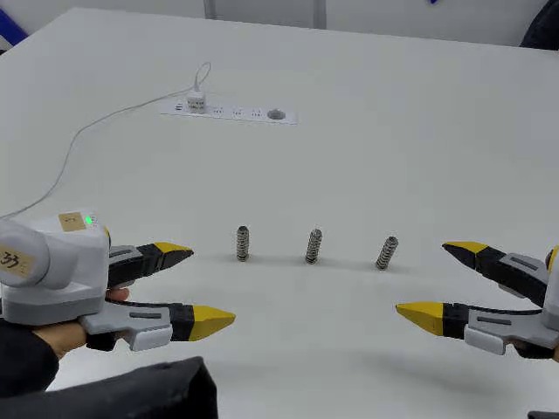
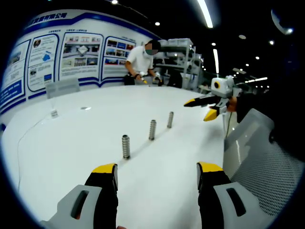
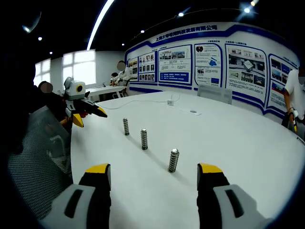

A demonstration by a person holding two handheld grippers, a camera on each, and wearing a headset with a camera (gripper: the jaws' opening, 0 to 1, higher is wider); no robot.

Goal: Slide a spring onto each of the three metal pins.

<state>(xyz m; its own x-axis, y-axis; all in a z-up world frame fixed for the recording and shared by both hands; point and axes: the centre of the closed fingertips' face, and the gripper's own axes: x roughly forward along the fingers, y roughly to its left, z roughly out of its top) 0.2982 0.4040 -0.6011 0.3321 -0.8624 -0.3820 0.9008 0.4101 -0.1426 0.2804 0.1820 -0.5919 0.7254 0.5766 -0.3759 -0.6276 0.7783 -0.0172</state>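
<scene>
Three upright pins stand in a row on the white table, each with a spring around it: the left one (image 1: 243, 243) (image 2: 126, 146) (image 3: 126, 126), the middle one (image 1: 314, 246) (image 2: 152, 130) (image 3: 144, 139), and the right one (image 1: 387, 252) (image 2: 170, 119) (image 3: 173, 160). My left gripper (image 1: 194, 285) (image 2: 156, 175) is open, low at the left, short of the left pin. My right gripper (image 1: 441, 279) (image 3: 151, 175) is open at the right, beside the right pin. Nothing sits between either pair of yellow-tipped jaws.
A white power strip (image 1: 231, 112) with a plugged-in adapter and a trailing cable (image 1: 79, 135) lies at the back of the table. A grey mesh chair back (image 2: 259, 157) (image 3: 40, 157) stands at the table's near edge. People stand by distant benches (image 2: 141, 64).
</scene>
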